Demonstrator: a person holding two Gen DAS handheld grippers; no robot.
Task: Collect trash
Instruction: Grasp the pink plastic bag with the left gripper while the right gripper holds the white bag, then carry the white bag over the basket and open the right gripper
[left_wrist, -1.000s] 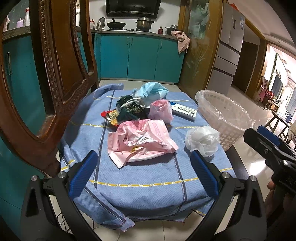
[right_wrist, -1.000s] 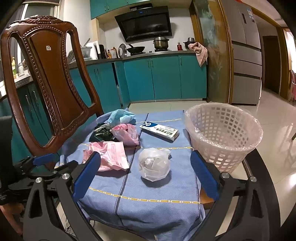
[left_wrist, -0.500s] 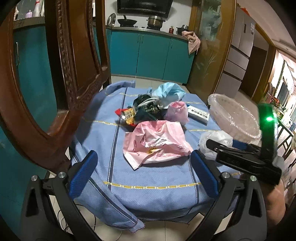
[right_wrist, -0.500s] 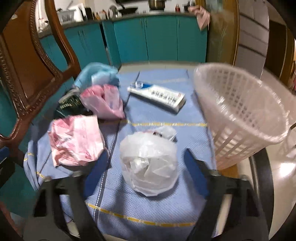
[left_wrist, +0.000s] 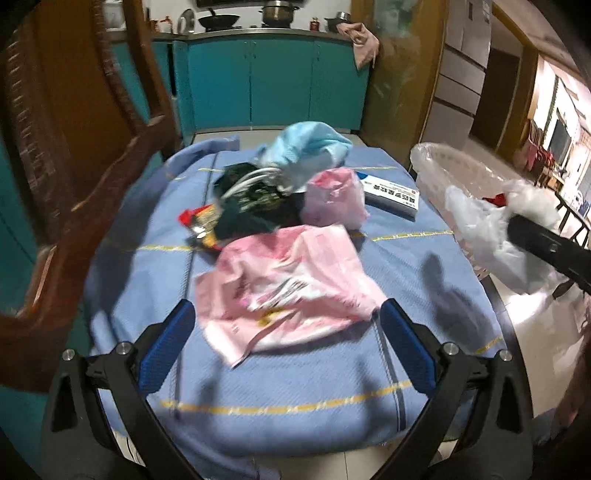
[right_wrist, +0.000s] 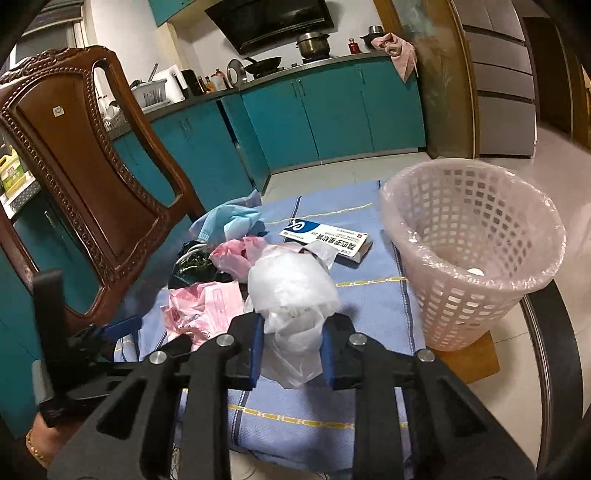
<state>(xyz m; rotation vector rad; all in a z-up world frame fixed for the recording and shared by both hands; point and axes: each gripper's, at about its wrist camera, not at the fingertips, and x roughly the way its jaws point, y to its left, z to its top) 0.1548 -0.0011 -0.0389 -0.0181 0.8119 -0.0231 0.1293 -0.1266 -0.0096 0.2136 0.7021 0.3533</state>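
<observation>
My right gripper (right_wrist: 291, 347) is shut on a crumpled white plastic bag (right_wrist: 291, 291) and holds it above the blue cloth, left of the lined white basket (right_wrist: 472, 254). In the left wrist view the same bag (left_wrist: 491, 236) hangs by the basket (left_wrist: 443, 166). My left gripper (left_wrist: 286, 350) is open and empty, just in front of a flat pink plastic bag (left_wrist: 288, 284). Behind it lie a dark wrapper pile (left_wrist: 251, 206), a small pink bag (left_wrist: 334, 197), a light blue bag (left_wrist: 306, 147) and a white medicine box (left_wrist: 391, 192).
A carved wooden chair (right_wrist: 81, 177) stands at the table's left side. The blue cloth (left_wrist: 295, 387) covers the table. Teal kitchen cabinets (right_wrist: 325, 110) stand behind. The basket sits at the table's right edge.
My right gripper closed on the white bag and lifted it off the cloth toward the basket. My left gripper moved closer to the flat pink bag.
</observation>
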